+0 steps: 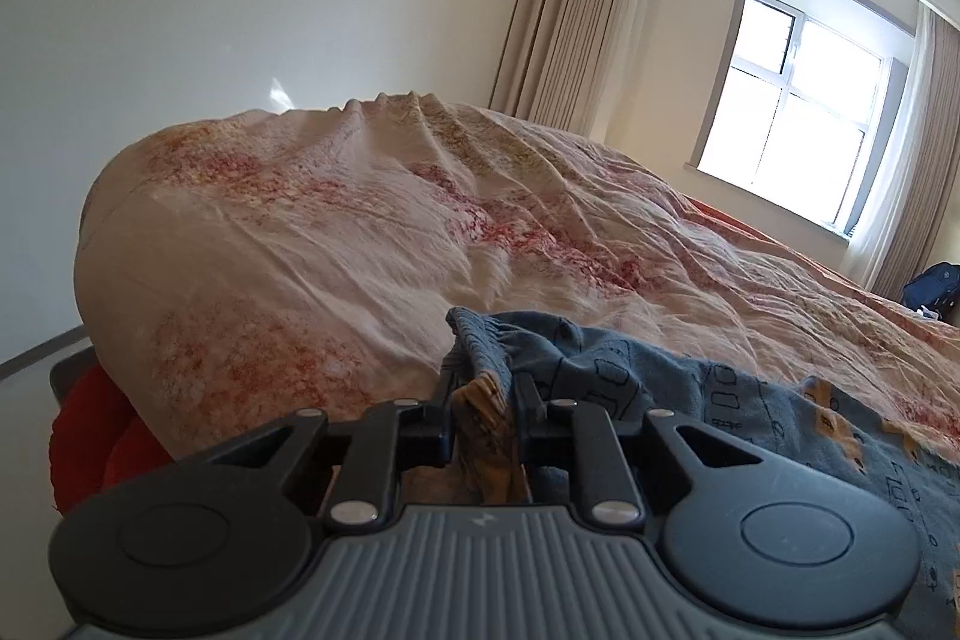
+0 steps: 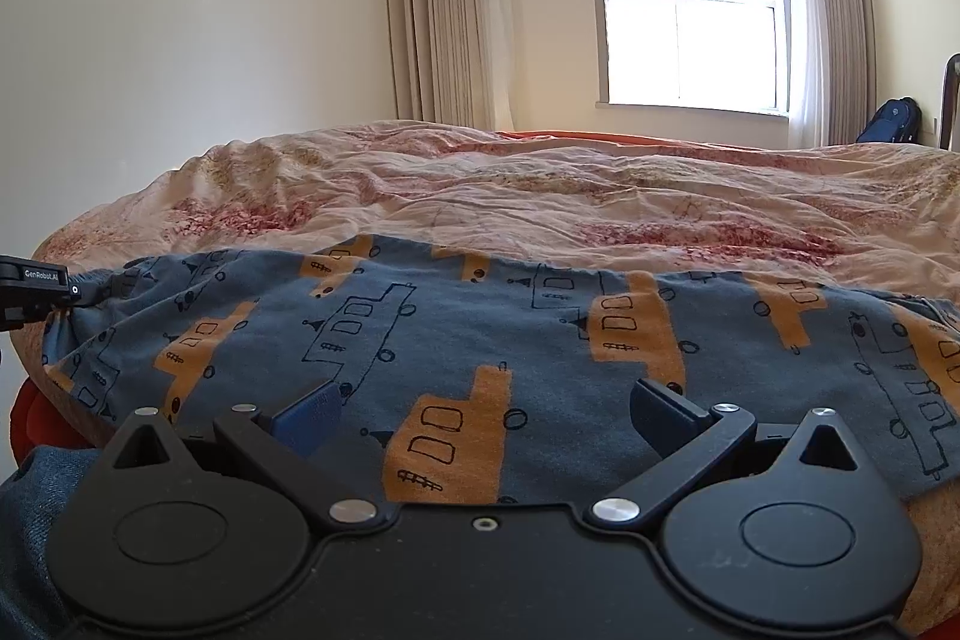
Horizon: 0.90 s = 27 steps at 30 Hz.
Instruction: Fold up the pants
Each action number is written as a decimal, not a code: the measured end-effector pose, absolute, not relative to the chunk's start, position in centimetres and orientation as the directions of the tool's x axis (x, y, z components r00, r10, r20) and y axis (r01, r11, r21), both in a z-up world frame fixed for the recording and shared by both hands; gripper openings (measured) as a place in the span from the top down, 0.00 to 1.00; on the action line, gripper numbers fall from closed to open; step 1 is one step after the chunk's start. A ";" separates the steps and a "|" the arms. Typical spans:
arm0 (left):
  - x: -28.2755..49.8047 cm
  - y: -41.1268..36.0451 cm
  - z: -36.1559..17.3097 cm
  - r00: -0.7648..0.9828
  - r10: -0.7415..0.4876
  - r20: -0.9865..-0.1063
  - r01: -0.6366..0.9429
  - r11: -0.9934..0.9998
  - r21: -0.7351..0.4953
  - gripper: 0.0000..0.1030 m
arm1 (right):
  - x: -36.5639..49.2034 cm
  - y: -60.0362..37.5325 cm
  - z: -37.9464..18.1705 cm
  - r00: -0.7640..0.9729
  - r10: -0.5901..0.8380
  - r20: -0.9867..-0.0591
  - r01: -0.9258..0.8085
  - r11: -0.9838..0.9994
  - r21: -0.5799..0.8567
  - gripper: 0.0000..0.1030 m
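Left gripper (image 1: 485, 415): fingers closed on the gathered waistband corner of the pants (image 2: 480, 340), at the bed's (image 1: 360, 232) left edge. Pants lie spread flat across the quilt's near side; open quilt beyond. Right gripper (image 2: 480, 409): fingers wide apart, holding nothing, above the near hem. Only the right view shows the full spread.
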State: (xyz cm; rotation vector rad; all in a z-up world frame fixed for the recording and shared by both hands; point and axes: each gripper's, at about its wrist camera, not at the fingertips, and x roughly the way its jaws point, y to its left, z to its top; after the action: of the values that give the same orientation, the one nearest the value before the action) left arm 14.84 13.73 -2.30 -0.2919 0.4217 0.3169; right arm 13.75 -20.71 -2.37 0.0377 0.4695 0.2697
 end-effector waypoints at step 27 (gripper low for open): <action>16.7 3.1 1.5 0.930 0.111 -0.351 -0.107 0.994 0.030 0.03 | 14.1 -25.7 -4.4 0.882 0.252 -0.397 -0.216 0.967 0.134 0.01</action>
State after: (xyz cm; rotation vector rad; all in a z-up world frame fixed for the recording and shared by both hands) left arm 16.74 3.09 1.48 0.0101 0.3600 0.1115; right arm 14.07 -25.66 -4.41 0.0868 0.4248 0.2441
